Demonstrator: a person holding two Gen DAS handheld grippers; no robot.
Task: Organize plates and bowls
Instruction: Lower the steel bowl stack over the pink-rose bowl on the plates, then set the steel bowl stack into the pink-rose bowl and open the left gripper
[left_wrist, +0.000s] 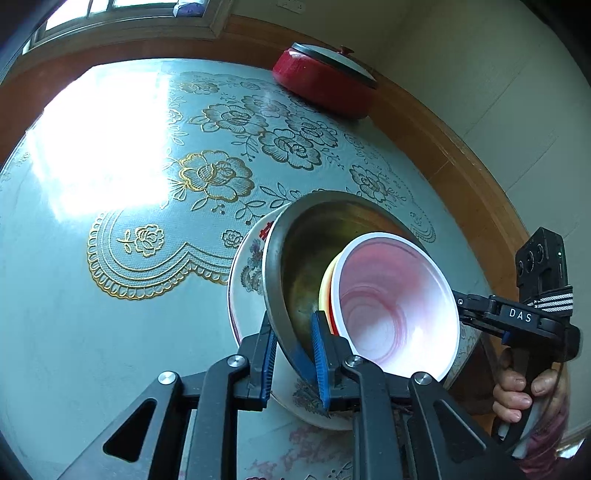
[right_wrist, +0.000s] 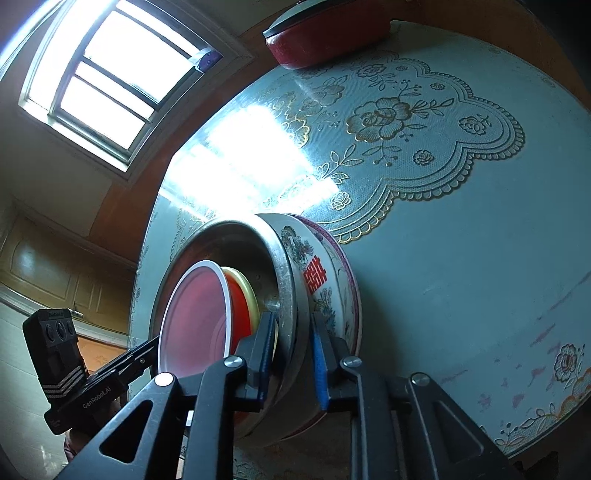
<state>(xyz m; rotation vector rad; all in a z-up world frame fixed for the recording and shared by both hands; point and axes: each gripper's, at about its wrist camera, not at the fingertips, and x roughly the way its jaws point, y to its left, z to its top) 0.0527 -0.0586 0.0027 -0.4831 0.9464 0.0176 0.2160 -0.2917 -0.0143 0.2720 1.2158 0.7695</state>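
**A:** Where's the stack rn?

**B:** On the round table w/ the pale blue floral cloth (left_wrist: 110, 314), near edge, right in front of you. The flowered ceramic bowl w/ a red character (left_wrist: 245, 273) is outermost. Inside it sits the steel bowl (left_wrist: 303, 236), then a yellow-and-red bowl (left_wrist: 327, 284), then the white plastic bowl w/ a pinkish inside (left_wrist: 399, 295). The red lidded pot (left_wrist: 321, 85) is well apart on the far side.

**A:** And my jaws?

**B:** Your left gripper (left_wrist: 293, 354) straddles the steel rim on the stack's left side, one pad inside and one outside. Jaws are narrow, but I can't tell if they're pinching. Your right gripper (right_wrist: 291, 354) does the same on the opposite, right side. It's narrow too, w/ a sliver of gap at the outer pad, so it reads as let go.

**A:** What matters next?

**B:** Imo the rim runs crosswise btwn each pair of pads. Back out along your fingers, or a pad snags the steel rim.
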